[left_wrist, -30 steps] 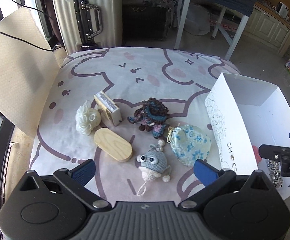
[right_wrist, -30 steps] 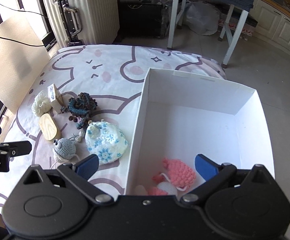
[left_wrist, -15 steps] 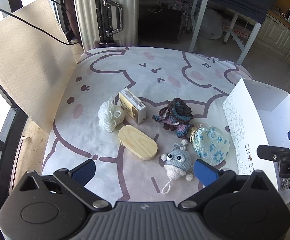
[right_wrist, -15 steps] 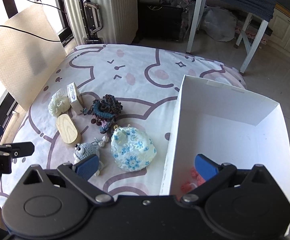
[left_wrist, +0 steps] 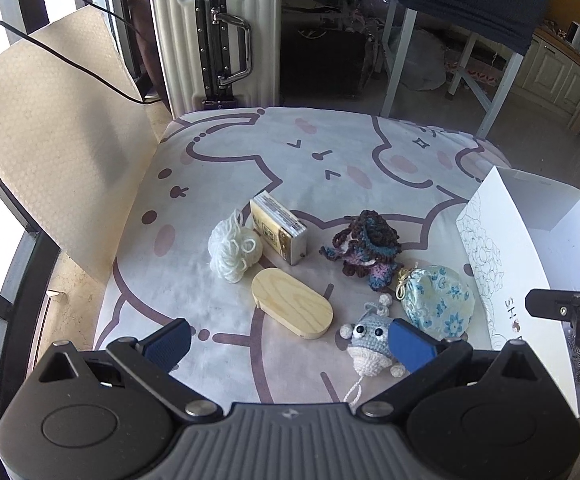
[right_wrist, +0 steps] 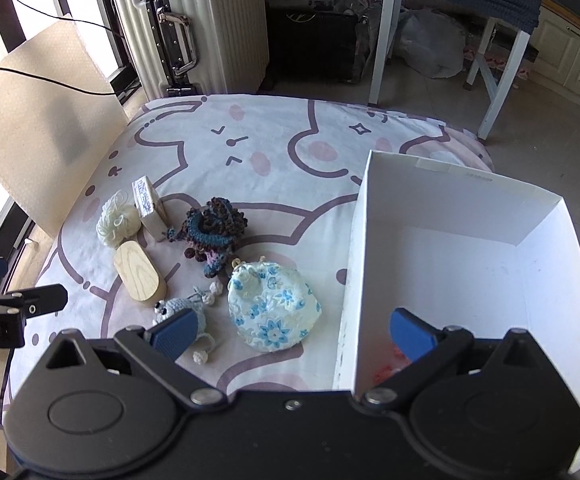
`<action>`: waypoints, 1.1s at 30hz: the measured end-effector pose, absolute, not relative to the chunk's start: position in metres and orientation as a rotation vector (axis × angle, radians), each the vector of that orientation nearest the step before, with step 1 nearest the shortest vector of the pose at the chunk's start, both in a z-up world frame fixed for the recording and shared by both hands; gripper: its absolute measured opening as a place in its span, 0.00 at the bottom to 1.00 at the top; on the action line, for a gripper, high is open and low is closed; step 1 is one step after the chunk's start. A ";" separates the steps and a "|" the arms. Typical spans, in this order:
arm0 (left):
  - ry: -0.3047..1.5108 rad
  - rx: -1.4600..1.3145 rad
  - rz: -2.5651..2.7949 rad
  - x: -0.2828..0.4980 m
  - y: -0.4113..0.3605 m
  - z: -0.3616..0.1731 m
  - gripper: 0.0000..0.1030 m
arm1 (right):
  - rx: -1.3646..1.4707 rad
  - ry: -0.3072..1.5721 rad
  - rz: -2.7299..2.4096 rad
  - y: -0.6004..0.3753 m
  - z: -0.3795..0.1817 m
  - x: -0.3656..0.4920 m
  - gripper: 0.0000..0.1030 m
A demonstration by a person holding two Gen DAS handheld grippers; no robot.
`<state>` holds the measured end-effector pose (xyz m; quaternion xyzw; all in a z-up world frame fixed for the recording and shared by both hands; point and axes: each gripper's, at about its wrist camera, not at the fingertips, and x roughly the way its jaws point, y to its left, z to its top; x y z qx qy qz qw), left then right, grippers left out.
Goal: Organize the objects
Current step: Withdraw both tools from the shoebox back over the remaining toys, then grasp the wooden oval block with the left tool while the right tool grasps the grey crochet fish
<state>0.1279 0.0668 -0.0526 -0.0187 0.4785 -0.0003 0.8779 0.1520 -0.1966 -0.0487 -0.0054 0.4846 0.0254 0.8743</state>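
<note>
On the cat-print cloth lie a white yarn ball [left_wrist: 232, 252], a small card box [left_wrist: 278, 232], an oval wooden block [left_wrist: 292, 308], a dark crochet octopus [left_wrist: 366, 246], a grey-blue crochet toy [left_wrist: 370, 346] and a blue floral pouch [left_wrist: 436, 306]. A white shoebox [right_wrist: 450, 276] stands at the right; a pink crochet item [right_wrist: 388, 368] shows faintly inside it. My left gripper [left_wrist: 290, 342] is open above the near edge, its fingers either side of the wooden block and crochet toy. My right gripper [right_wrist: 290, 332] is open and empty, straddling the shoebox's left wall beside the pouch [right_wrist: 272, 306].
A silver suitcase [left_wrist: 206, 32] stands behind the cloth. A beige board [left_wrist: 46, 148] with a black cable leans at the left. White table legs [right_wrist: 382, 40] and a dark bag [right_wrist: 310, 48] stand on the floor at the back.
Both grippers have moved left and drawn back: the objects sit further right in both views, and the shoebox's inside is less in the right view. Both grippers stay open and empty.
</note>
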 end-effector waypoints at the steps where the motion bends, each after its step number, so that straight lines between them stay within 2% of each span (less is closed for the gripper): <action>1: 0.998 -0.040 0.004 0.130 0.070 -0.054 1.00 | -0.004 1.002 0.054 -0.196 -0.049 0.152 1.00; 6: 1.018 -0.116 0.043 0.146 0.088 -0.070 1.00 | 0.046 0.957 0.081 -0.186 -0.057 0.154 0.99; 7: 1.028 -0.131 0.053 0.149 0.091 -0.075 1.00 | 0.054 0.951 0.090 -0.183 -0.060 0.154 0.94; 12: 1.045 -0.188 0.113 0.163 0.098 -0.102 1.00 | 0.051 0.956 0.140 -0.166 -0.077 0.156 0.85; 20: 1.035 -0.229 0.134 0.180 0.084 -0.129 0.98 | 0.096 0.994 0.200 -0.146 -0.111 0.167 0.75; 23: 1.037 -0.235 0.135 0.188 0.078 -0.135 0.95 | 0.088 1.014 0.217 -0.136 -0.126 0.173 0.73; 26: 1.070 -0.270 0.127 0.197 0.077 -0.144 0.91 | 0.077 1.028 0.245 -0.128 -0.140 0.176 0.67; 31: 1.128 -0.332 0.132 0.208 0.080 -0.161 0.85 | 0.007 1.030 0.284 -0.119 -0.153 0.177 0.66; 33: 1.142 -0.352 0.137 0.211 0.080 -0.166 0.81 | -0.019 1.022 0.309 -0.117 -0.156 0.178 0.59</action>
